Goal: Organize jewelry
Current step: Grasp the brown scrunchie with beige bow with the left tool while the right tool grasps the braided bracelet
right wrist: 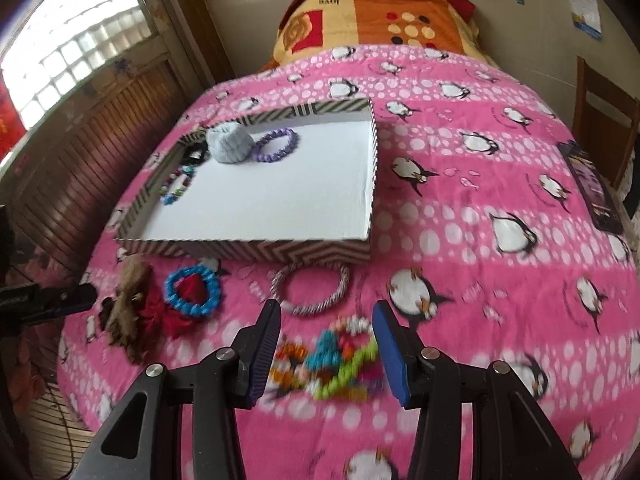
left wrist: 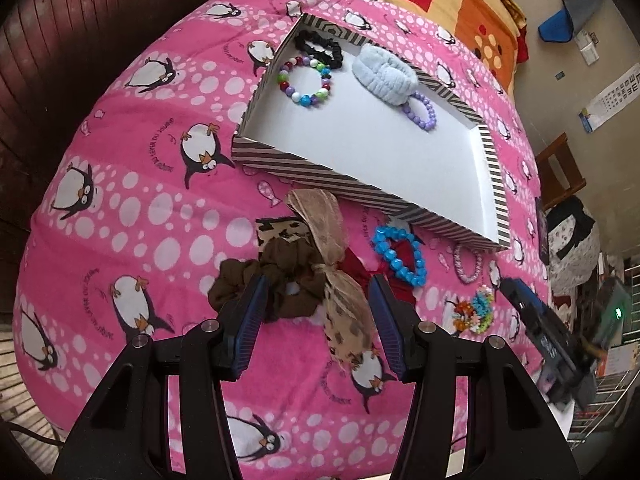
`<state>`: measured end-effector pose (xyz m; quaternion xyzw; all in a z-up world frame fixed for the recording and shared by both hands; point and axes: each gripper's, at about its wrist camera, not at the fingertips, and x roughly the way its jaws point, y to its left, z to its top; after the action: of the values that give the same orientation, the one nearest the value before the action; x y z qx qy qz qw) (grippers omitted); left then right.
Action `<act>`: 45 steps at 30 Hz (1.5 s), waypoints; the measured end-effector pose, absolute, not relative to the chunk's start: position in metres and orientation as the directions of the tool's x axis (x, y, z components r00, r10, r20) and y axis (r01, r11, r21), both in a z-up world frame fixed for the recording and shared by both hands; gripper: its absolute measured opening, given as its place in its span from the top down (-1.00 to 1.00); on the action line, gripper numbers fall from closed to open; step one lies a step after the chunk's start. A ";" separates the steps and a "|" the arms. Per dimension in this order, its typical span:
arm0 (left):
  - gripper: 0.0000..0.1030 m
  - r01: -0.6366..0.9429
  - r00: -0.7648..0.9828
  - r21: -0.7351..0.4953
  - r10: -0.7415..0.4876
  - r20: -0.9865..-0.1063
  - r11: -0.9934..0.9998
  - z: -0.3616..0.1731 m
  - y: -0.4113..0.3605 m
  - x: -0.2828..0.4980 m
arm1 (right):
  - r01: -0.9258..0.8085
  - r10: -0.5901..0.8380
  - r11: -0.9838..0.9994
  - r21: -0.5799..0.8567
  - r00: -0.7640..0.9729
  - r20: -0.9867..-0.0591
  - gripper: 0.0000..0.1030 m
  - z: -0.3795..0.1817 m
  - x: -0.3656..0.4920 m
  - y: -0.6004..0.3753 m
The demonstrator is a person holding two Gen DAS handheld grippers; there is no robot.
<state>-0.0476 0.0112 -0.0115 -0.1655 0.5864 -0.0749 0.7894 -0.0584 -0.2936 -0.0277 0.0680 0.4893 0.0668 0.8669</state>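
On a pink penguin blanket (left wrist: 120,216) beside a wood-panelled wall (right wrist: 100,152), my left gripper (left wrist: 318,320) gapes over a brown scrunchie (left wrist: 276,280), my right gripper (right wrist: 326,344) unclenched above a multicoloured bracelet (right wrist: 328,360); the striped tray (left wrist: 320,176) lies just beyond.

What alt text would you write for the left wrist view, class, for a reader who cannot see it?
The open left gripper hovers over a brown scrunchie and beige ribbon on a pink penguin blanket. Beyond sits a striped tray already holding bracelets and scrunchies.
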 end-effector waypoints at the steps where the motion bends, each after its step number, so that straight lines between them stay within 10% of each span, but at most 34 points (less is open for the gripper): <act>1: -0.01 -0.080 0.300 -0.347 -0.310 -0.902 0.934 -0.013 0.013 -0.046 | -0.049 0.178 0.983 0.177 0.505 -0.845 0.12 -0.032 -0.053 -0.293; 19: -0.01 0.003 0.261 -0.287 -0.278 -0.925 0.958 -0.041 0.001 -0.033 | 0.007 0.072 0.996 0.086 0.476 -0.876 0.37 -0.070 -0.017 -0.282; 25: 0.70 0.052 0.240 -0.273 -0.278 -0.930 0.960 -0.044 -0.007 -0.036 | 0.000 0.115 0.991 0.130 0.469 -0.876 0.74 -0.066 -0.027 -0.286; 45: 0.87 0.036 0.349 -0.341 -0.331 -0.876 0.939 0.017 0.020 -0.055 | -0.090 0.236 0.970 0.225 0.570 -0.787 0.88 -0.001 -0.065 -0.286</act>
<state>-0.0545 0.0198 0.0174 -0.1322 0.5590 -0.1132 0.8107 -0.0651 -0.2858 -0.0009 0.0800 0.4544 0.0923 0.8824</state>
